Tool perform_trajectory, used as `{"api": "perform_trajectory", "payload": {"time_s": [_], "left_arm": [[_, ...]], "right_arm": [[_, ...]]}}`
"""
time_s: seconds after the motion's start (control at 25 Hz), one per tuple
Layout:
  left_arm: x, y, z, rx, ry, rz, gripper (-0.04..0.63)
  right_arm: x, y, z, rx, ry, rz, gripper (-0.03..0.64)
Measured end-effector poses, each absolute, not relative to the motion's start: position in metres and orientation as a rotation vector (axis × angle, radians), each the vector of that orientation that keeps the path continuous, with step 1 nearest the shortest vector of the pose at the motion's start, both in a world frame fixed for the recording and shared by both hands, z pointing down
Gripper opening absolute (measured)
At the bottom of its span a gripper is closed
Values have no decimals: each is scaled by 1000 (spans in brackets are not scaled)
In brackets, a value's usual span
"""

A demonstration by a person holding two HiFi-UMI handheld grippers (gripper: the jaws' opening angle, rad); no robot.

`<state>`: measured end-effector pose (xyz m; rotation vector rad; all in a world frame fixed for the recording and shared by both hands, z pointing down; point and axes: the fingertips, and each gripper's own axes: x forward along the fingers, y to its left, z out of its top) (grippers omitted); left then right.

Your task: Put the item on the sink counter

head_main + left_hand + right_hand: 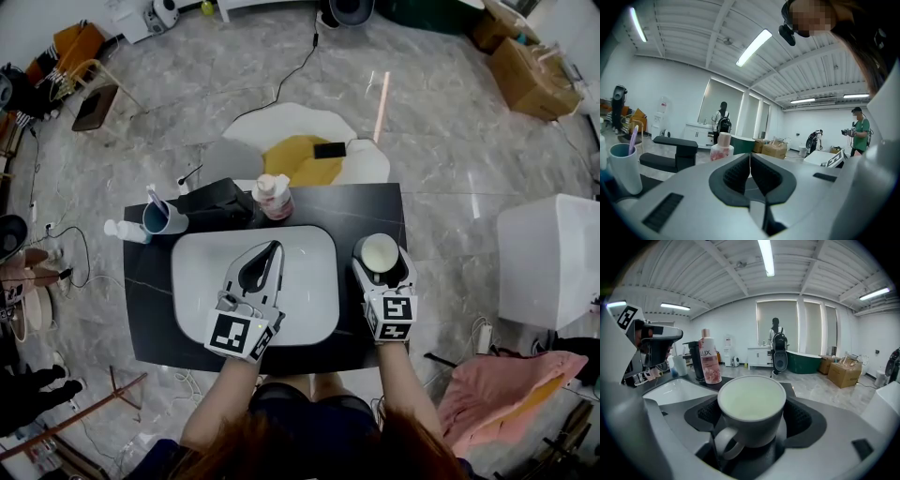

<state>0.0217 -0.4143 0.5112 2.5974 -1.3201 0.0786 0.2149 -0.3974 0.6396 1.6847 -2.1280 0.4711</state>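
Well, the bottom of the white mug is hidden down between the jaws, so it is hard to tell if it sits on the black counter. The mug is at the right middle of the head view, beside the white basin. The right gripper hugs it from both sides, with the handle toward the camera. The left gripper reaches over the basin toward the top of the frame — jaws pressed together, holding nothing.
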Motion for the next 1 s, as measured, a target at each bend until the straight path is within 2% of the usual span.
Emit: {"api": "perform_trajectory", "payload": {"time_s": [0.32, 0.48, 0.56, 0.72, 0.92, 1.0], "left_arm": [[25, -412, 499, 2609, -1325, 59, 23], [28, -411, 484, 2625, -1330, 31, 23], [28, -407, 475, 2634, -1334, 16, 23], [29, -400, 453, 2660, -1344, -21, 23], [34, -390, 423, 2704, -1359, -69, 23], [37, -384, 410, 2718, -1363, -84, 23]], "right_arm": [[214, -397, 604, 1728, -2193, 476, 428], [215, -399, 572, 1761, -2251, 502, 407], [214, -395, 556, 1770, -2272, 488, 357], [213, -385, 519, 1805, -2297, 398, 182], [217, -371, 472, 1871, -2344, 347, 48], [219, -364, 450, 1900, -2377, 353, 23]]}}
